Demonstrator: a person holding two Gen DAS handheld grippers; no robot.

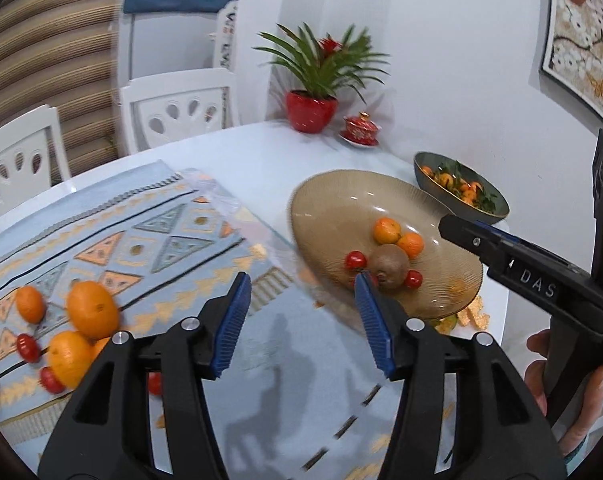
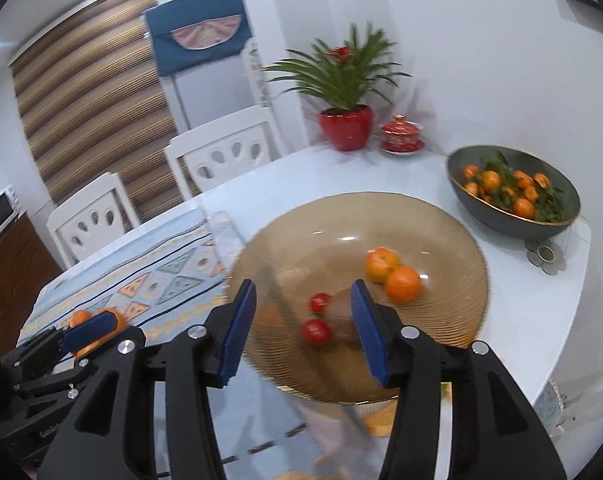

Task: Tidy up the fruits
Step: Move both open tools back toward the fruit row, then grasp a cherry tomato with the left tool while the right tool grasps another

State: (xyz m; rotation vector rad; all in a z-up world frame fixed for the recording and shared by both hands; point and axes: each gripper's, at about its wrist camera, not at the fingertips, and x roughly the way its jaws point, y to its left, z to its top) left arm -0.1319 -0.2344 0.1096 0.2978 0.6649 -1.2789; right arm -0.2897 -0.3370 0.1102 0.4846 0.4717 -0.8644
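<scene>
The round amber glass plate (image 2: 441,232) is translucent, finely ribbed and glossy. It stands on a smooth, shiny white tabletop (image 2: 513,304), part of which is covered by a matt woven cloth runner in pale blue with orange triangles (image 1: 149,236). The left claw (image 1: 301,320) and the right claw (image 2: 303,330) are matt black plastic with ridged blue rubber pads (image 1: 231,328) and bright metal screws (image 1: 413,324). The dark green oval bowl (image 2: 501,216) looks glazed, as does the glossy red ceramic plant pot (image 2: 347,130).
</scene>
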